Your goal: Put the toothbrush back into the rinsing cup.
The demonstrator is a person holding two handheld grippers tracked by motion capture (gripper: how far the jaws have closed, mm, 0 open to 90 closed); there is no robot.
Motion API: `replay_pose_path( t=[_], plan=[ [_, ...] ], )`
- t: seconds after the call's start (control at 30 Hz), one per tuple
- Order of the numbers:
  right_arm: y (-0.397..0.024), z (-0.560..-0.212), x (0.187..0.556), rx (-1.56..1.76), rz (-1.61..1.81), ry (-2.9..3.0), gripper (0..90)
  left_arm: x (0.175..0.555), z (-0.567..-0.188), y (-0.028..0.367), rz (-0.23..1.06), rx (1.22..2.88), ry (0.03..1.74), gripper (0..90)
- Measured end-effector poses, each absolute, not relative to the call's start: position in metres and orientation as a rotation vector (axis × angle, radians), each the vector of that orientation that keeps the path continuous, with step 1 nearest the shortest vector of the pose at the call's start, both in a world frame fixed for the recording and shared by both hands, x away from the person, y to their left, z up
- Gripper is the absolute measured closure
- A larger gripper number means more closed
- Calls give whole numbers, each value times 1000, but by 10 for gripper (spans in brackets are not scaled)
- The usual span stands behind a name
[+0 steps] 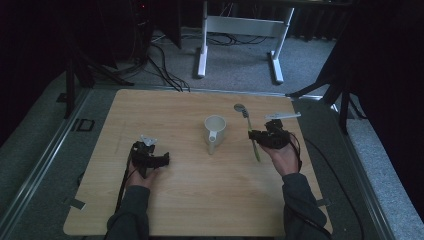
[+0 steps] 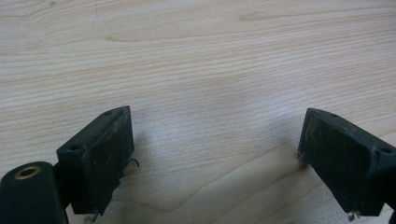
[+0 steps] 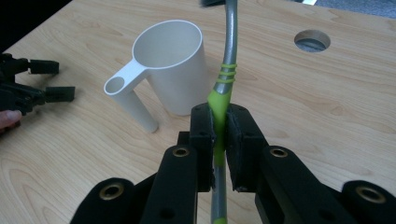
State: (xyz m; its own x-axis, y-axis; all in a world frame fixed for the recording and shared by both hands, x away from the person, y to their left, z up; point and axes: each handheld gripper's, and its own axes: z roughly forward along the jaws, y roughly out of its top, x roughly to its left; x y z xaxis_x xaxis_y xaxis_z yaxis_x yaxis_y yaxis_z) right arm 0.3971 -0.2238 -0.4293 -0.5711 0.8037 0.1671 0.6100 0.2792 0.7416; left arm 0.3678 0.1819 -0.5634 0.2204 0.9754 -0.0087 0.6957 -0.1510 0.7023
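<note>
The light wooden desk stands on grey carpet in a dark room, with a white frame behind. The right tongs are clenched on a green-handled spoon beside the white cup. The left tongs are spread, grasping nothing, over bare wood.

No readable text (anywhere visible).

Left gripper: two black jaws rising from the lower left and lower right of the frame, set wide apart with nothing between them, worn inner pads facing inward, over a pale wood-grain table filling the rest.
</note>
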Motion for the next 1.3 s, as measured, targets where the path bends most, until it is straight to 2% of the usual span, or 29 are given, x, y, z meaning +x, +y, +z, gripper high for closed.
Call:
replay_pose_path(
  t=[1.3],
  plan=[
    [-212,-420,401,1240,1303,2254,816,368,-563,182,619,1919,1534,108]
  ],
)
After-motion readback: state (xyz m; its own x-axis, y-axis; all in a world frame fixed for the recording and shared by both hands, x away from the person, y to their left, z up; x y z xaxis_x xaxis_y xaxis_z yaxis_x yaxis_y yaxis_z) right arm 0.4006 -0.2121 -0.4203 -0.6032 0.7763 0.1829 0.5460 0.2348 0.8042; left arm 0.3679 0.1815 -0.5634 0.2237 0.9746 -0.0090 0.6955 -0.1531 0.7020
